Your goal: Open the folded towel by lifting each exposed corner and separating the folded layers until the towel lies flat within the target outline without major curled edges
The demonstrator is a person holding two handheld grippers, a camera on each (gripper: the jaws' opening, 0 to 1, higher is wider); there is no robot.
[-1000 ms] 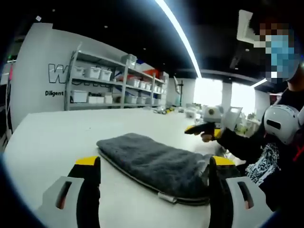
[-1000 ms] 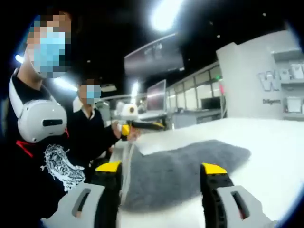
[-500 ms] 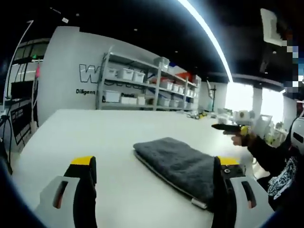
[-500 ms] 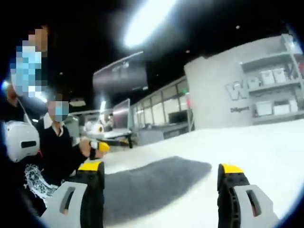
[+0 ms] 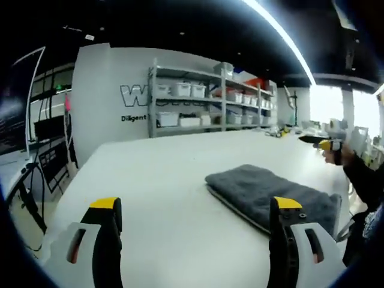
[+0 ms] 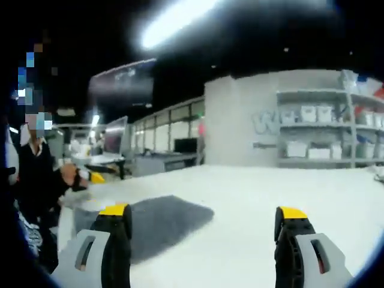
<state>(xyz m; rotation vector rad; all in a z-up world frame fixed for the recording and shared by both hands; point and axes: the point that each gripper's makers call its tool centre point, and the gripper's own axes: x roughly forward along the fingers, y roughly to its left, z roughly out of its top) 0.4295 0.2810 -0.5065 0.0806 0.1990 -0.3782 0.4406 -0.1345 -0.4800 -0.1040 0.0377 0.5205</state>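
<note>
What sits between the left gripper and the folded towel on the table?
Nothing visible. In the left gripper view, only bare white table lies between the open left gripper and the folded gray towel, which sits ahead and toward the right jaw.

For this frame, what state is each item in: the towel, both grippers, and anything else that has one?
towel: still folded, lying on the table, not gripped
left gripper: open, empty, above the table
right gripper: open, empty, towel off to its left
table: white, bare around the towel
shelves: stocked with white bins
</note>
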